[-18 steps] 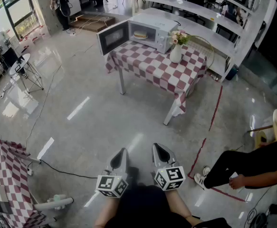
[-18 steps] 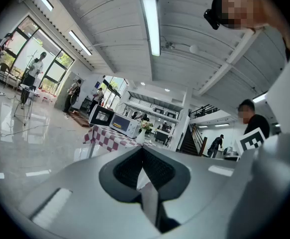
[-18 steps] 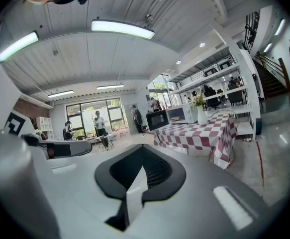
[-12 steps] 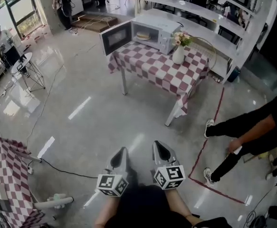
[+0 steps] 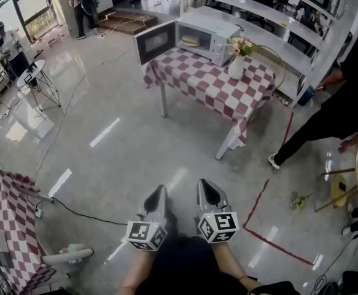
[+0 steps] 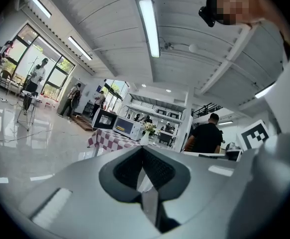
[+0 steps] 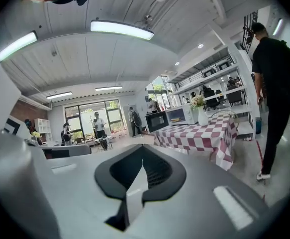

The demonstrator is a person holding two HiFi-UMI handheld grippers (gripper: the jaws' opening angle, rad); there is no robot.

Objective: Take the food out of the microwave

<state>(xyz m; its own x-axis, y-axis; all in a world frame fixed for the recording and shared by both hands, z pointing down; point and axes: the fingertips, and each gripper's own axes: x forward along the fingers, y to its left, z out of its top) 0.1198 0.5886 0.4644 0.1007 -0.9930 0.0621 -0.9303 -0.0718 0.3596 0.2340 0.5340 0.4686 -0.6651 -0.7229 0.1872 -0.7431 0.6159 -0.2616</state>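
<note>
Black-clad person [image 5: 349,103] has neared checkered table [image 5: 203,82]; left hand-held gripper [image 5: 158,192] and right hand-held gripper [image 5: 205,188] clenched empty.

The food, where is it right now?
In the head view, the food sits inside the open microwave at the far end of the checked table, left of the flower vase.

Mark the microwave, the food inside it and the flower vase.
microwave [image 5: 215,24], head view, white casing top.
food [image 5: 190,40], head view, middle of the pale piece inside.
flower vase [image 5: 236,68], head view, white body.
</note>
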